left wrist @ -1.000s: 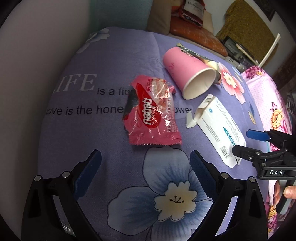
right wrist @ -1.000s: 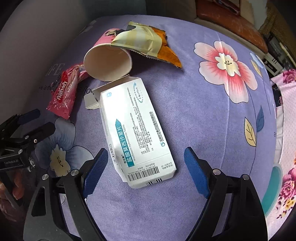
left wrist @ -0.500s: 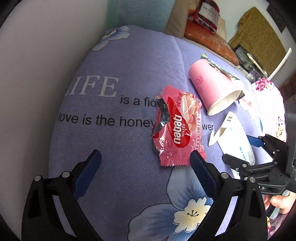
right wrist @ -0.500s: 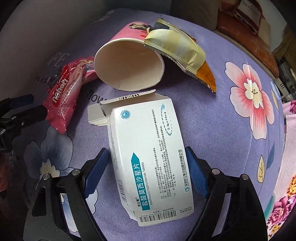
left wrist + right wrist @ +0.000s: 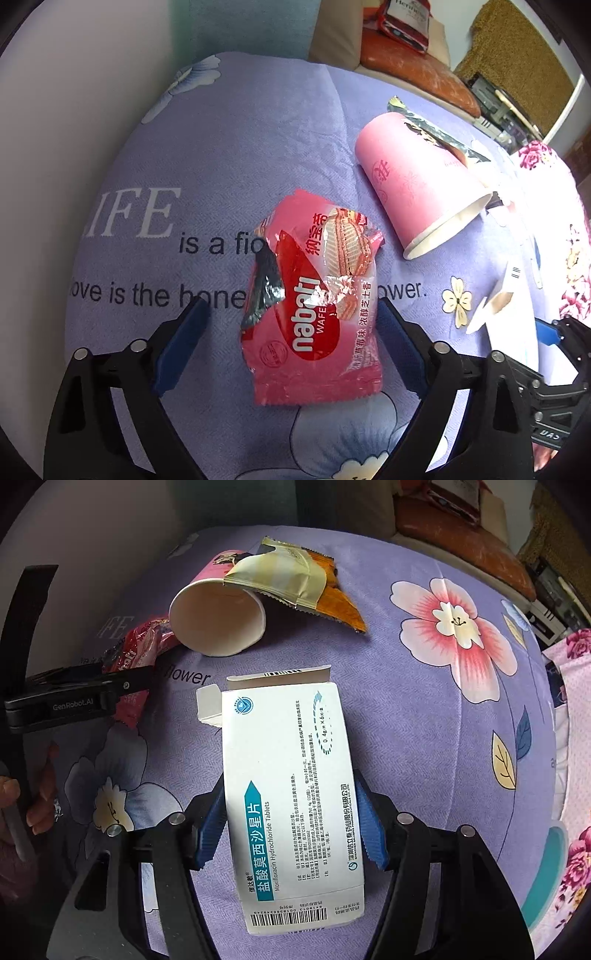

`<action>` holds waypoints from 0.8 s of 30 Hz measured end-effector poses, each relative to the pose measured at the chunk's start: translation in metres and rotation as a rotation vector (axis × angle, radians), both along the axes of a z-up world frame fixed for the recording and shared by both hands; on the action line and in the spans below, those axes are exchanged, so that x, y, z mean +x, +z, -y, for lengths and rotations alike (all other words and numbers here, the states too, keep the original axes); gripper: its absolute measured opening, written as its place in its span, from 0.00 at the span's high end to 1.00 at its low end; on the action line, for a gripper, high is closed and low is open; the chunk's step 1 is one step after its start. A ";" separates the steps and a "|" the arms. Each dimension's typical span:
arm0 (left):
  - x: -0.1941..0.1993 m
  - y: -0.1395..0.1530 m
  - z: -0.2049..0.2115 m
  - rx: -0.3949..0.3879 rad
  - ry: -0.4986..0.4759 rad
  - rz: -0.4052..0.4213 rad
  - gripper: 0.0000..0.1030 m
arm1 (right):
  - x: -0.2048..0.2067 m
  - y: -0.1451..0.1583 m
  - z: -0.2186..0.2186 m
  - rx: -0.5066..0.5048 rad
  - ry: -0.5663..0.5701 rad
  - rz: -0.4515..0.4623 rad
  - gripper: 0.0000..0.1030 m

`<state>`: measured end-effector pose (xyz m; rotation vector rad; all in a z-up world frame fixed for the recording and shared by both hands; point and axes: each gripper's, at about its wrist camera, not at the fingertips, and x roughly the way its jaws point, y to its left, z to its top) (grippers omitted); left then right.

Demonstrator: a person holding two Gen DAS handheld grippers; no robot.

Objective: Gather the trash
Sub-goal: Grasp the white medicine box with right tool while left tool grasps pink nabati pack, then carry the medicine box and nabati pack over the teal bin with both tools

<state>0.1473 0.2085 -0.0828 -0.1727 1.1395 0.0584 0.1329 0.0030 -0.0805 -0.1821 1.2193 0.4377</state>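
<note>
I point my left gripper (image 5: 290,325) down at the purple cloth (image 5: 240,155). The red wafer wrapper (image 5: 317,306) lies flat on the cloth between my two blue fingers. The right finger (image 5: 397,343) is right at the wrapper's edge. The left finger (image 5: 181,343) has a strip of bare cloth between it and the wrapper. The fingers are closing, but they are not squeezing the wrapper, so this gripper is open.

Past the fingertips and off to the right, a pink paper cup (image 5: 417,184) lies on its side. Its open mouth faces my right gripper.

My right gripper (image 5: 291,823) points down too. A white pill box (image 5: 291,794) lies between its fingers. The blue fingers (image 5: 212,830) sit close against the two long sides of the box and are closing on it. I cannot tell if they press it yet. The box's end flap is open at the far end, away from the fingers.

Beyond the box lies the cup, with a yellow and orange snack bag (image 5: 295,579) leaning on it. Left of the fingers I see my other gripper over the red wrapper, and a hand (image 5: 33,797) holding it.
</note>
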 end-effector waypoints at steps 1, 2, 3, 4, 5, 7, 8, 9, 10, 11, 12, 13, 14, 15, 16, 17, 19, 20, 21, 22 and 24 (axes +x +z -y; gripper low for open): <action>0.000 0.001 0.003 0.021 -0.002 0.003 0.29 | -0.001 0.001 0.004 0.006 -0.007 0.002 0.42; -0.001 0.003 0.006 0.029 -0.006 0.006 0.33 | -0.002 0.003 0.008 0.013 -0.015 0.003 0.42; -0.001 0.003 0.007 0.029 -0.011 0.012 0.39 | -0.001 0.004 0.013 0.018 -0.023 0.005 0.42; -0.001 0.005 0.008 0.031 -0.011 0.020 0.45 | -0.002 0.006 0.016 0.023 -0.032 0.009 0.42; -0.002 0.006 0.008 0.038 -0.007 0.030 0.51 | -0.003 0.006 0.020 0.030 -0.042 0.013 0.42; -0.007 0.011 0.008 0.033 0.000 0.050 0.64 | -0.004 0.009 0.028 0.052 -0.068 0.017 0.42; -0.011 0.013 0.009 0.027 -0.002 0.055 0.67 | -0.005 0.010 0.033 0.063 -0.081 0.017 0.42; -0.015 0.014 0.009 0.022 -0.009 0.055 0.69 | -0.006 0.011 0.037 0.072 -0.093 0.017 0.42; -0.018 0.014 0.011 0.022 -0.016 0.052 0.70 | -0.008 0.012 0.042 0.079 -0.103 0.017 0.42; -0.022 0.014 0.012 0.022 -0.019 0.049 0.70 | -0.009 0.013 0.046 0.084 -0.112 0.017 0.42; -0.024 0.015 0.013 0.019 -0.021 0.047 0.71 | -0.010 0.013 0.049 0.089 -0.122 0.017 0.42; -0.028 0.016 0.014 0.009 -0.024 0.044 0.72 | -0.012 0.014 0.054 0.094 -0.131 0.018 0.42; -0.032 0.016 0.015 -0.012 -0.028 0.040 0.72 | -0.014 0.015 0.059 0.100 -0.139 0.019 0.42; -0.035 0.017 0.017 -0.034 -0.034 0.037 0.72 | -0.015 0.016 0.064 0.106 -0.148 0.020 0.42; -0.039 0.018 0.019 -0.050 -0.043 0.036 0.72 | -0.017 0.017 0.068 0.112 -0.156 0.021 0.42; -0.041 0.020 0.025 -0.061 -0.055 0.036 0.72 | -0.017 0.017 0.073 0.119 -0.163 0.022 0.42; -0.049 0.022 0.036 -0.075 -0.084 0.036 0.72 | -0.022 0.021 0.081 0.133 -0.179 0.027 0.42; -0.051 0.024 0.042 -0.077 -0.101 0.036 0.72 | -0.023 0.022 0.086 0.140 -0.185 0.030 0.42; -0.053 0.025 0.049 -0.076 -0.118 0.038 0.72 | -0.027 0.025 0.089 0.147 -0.192 0.035 0.42; -0.055 0.027 0.056 -0.074 -0.134 0.041 0.72 | -0.029 0.027 0.094 0.153 -0.199 0.040 0.42; -0.058 0.033 0.072 -0.073 -0.168 0.048 0.72 | -0.036 0.032 0.103 0.168 -0.218 0.052 0.42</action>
